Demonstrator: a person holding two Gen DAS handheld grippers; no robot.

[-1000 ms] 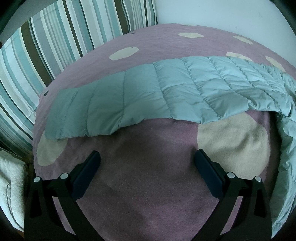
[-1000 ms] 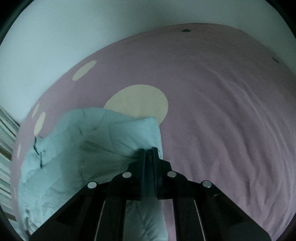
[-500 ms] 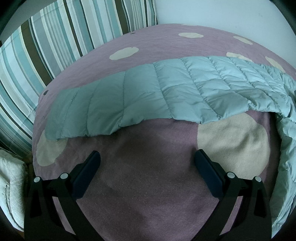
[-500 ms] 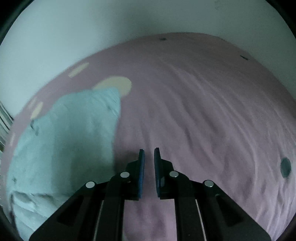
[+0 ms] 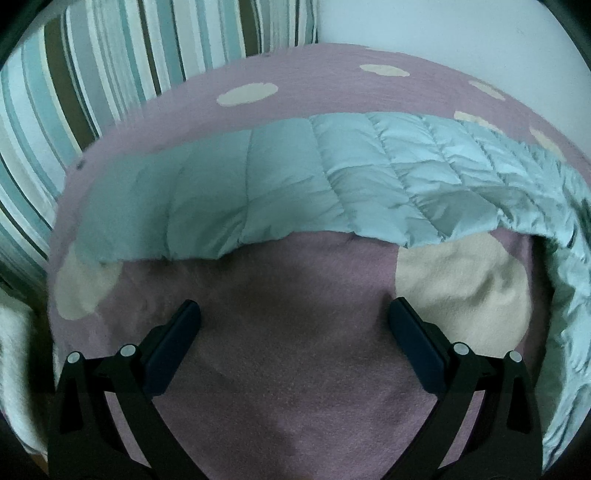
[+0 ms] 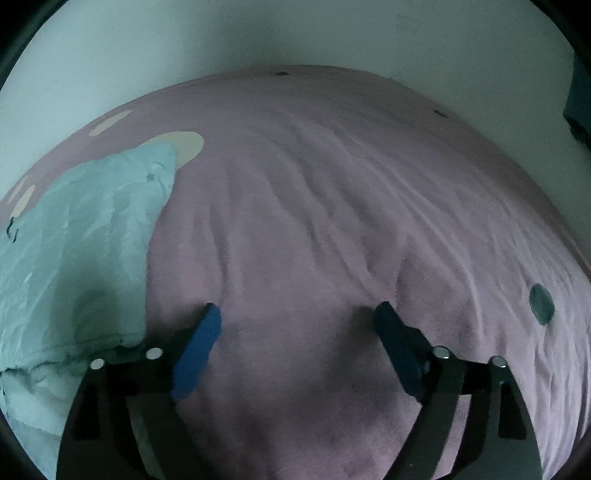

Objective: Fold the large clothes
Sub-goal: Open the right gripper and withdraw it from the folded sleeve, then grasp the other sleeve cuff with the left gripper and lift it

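Observation:
A pale blue quilted jacket [image 5: 314, 184] lies on a pink bedspread [image 5: 295, 350] with cream dots. In the left wrist view one long quilted part stretches across the bed ahead of my left gripper [image 5: 293, 314], which stands open over bare bedspread, nothing between its fingers. In the right wrist view the jacket [image 6: 77, 251] lies bunched at the left, just beside my right gripper's left finger. My right gripper [image 6: 297, 314] is over bare pink bedspread [image 6: 332, 221]; its jaws are opening wide with nothing between them.
A striped pillow [image 5: 92, 74] stands at the back left of the bed against a white wall [image 5: 443, 26]. A white textured cloth [image 5: 14, 369] shows at the left edge. The right part of the bedspread is wrinkled, with a dark dot [image 6: 541, 304].
My right gripper let go of the jacket's edge, moved right off it onto bare bedspread and spread its jaws wide. The left gripper stayed in place, open.

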